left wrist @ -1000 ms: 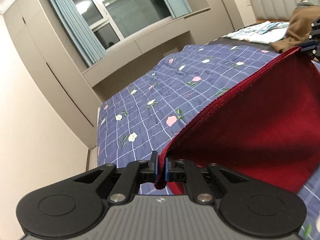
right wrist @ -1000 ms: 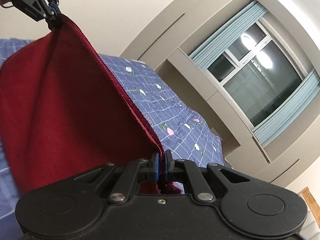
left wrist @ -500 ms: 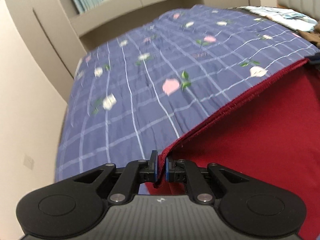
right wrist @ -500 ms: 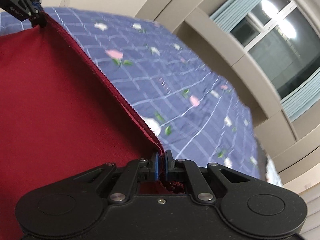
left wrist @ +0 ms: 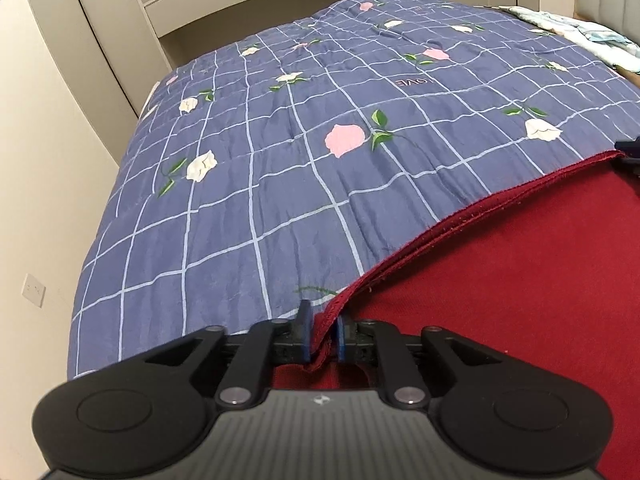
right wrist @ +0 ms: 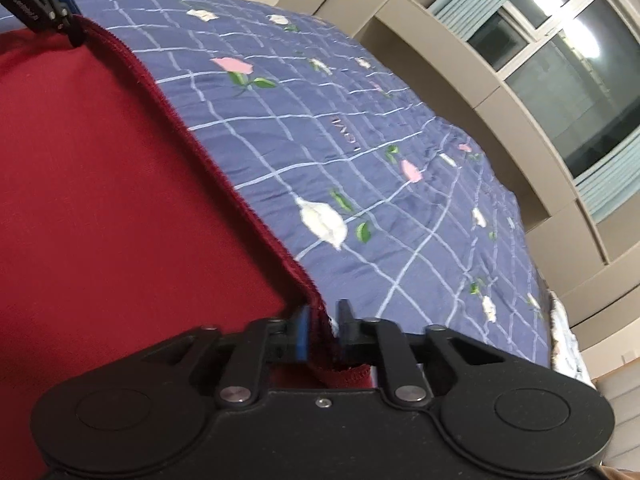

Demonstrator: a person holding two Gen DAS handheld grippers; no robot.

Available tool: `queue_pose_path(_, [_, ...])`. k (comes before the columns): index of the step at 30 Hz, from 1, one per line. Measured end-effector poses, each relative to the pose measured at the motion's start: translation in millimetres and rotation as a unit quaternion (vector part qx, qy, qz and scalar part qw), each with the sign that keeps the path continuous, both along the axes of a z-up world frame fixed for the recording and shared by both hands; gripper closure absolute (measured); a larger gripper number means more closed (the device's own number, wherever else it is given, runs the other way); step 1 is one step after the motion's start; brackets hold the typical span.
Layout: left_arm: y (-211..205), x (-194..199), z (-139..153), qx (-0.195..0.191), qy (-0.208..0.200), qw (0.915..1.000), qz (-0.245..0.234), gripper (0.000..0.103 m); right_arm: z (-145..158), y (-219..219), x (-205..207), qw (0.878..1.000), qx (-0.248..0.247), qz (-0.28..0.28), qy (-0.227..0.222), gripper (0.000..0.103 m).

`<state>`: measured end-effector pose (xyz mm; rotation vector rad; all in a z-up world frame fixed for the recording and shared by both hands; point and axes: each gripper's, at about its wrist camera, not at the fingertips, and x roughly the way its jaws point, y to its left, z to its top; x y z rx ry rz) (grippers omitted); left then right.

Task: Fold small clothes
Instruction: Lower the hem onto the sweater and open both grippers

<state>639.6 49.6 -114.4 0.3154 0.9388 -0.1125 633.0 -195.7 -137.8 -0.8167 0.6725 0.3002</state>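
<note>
A dark red garment point(left wrist: 520, 280) lies doubled on the bed, its two hemmed edges stacked and running from one gripper to the other. My left gripper point(left wrist: 322, 320) has its jaws opening, and the near corner of the cloth hangs slack between the blue pads. In the right wrist view the red garment point(right wrist: 100, 160) fills the left side. The jaws of my right gripper point(right wrist: 323, 316) are opening too, with the hem loose in the gap. At the garment's far corner each view shows the other gripper: the right gripper point(left wrist: 630, 156) and the left gripper point(right wrist: 68, 12).
A blue checked quilt point(left wrist: 280, 160) with flower prints covers the bed and stretches far beyond the garment. Pale folded clothes point(left wrist: 592, 32) lie at the far right corner. Beige cabinets and a wall with a socket point(left wrist: 34, 290) border the bed; a window point(right wrist: 560, 80) stands behind.
Both grippers came down with the lifted red edge until the garment lay doubled on the quilt. Both pairs of jaws, clamped on the corners before, have parted.
</note>
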Motion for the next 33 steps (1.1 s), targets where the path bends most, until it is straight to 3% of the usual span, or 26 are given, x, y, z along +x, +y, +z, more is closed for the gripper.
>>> queue_pose_path(1, [0.2,-0.2,1.4,0.009,-0.002,0.9999,0.007,0.049,1.9,-2.3,0.0,1.000,0.004,-0.007,-0.005,0.065])
queue_pose_path(2, [0.6,-0.4,3.8,0.023,-0.010,0.9995,0.020,0.034,4.0,-5.1,0.5,1.000,0.008,-0.015,-0.011,0.046])
queue_pose_path(3, [1.7,-0.8,5.9,0.034,-0.017,0.9987,0.034,0.011,6.7,-8.6,0.9,0.999,0.012,-0.025,-0.018,0.027])
queue_pose_path(4, [4.0,-1.0,8.4,0.037,-0.020,0.9980,0.047,0.006,9.3,-12.8,0.4,0.999,0.017,-0.037,-0.030,0.021])
queue_pose_path(6, [12.1,-1.5,14.4,0.014,-0.012,0.9979,0.063,0.006,15.2,-24.0,0.9,0.996,0.032,-0.067,-0.048,0.012])
queue_pose_path(11, [25.1,-4.8,26.8,-0.035,0.002,0.9939,0.105,0.002,33.0,-49.7,-2.1,0.984,0.095,-0.135,-0.061,0.010])
queue_pose_path(16, [14.4,-16.0,35.3,-0.051,-0.007,0.9940,0.096,0.001,42.3,-45.8,-25.6,0.982,0.138,-0.110,-0.065,0.004])
queue_pose_path(21, [-7.5,-19.9,20.2,-0.039,-0.004,0.9963,0.077,0.001,33.3,-25.0,-33.0,0.989,0.117,-0.066,-0.057,0.002])
queue_pose_path(25, [-10.2,-15.1,0.2,-0.033,0.007,0.9952,0.091,0.000,18.5,-20.2,-22.1,0.992,0.089,-0.078,-0.053,0.002])
queue_pose_path(29, [1.3,-11.0,-8.6,-0.076,0.011,0.9898,0.120,0.000,-0.7,-30.5,-5.5,0.988,0.071,-0.121,-0.058,0.001])
queue_pose_path(33, [17.5,-3.9,-15.6,-0.125,0.026,0.9802,0.151,0.000,-6.5,-43.6,1.6,0.980,0.112,-0.155,-0.060,0.001])
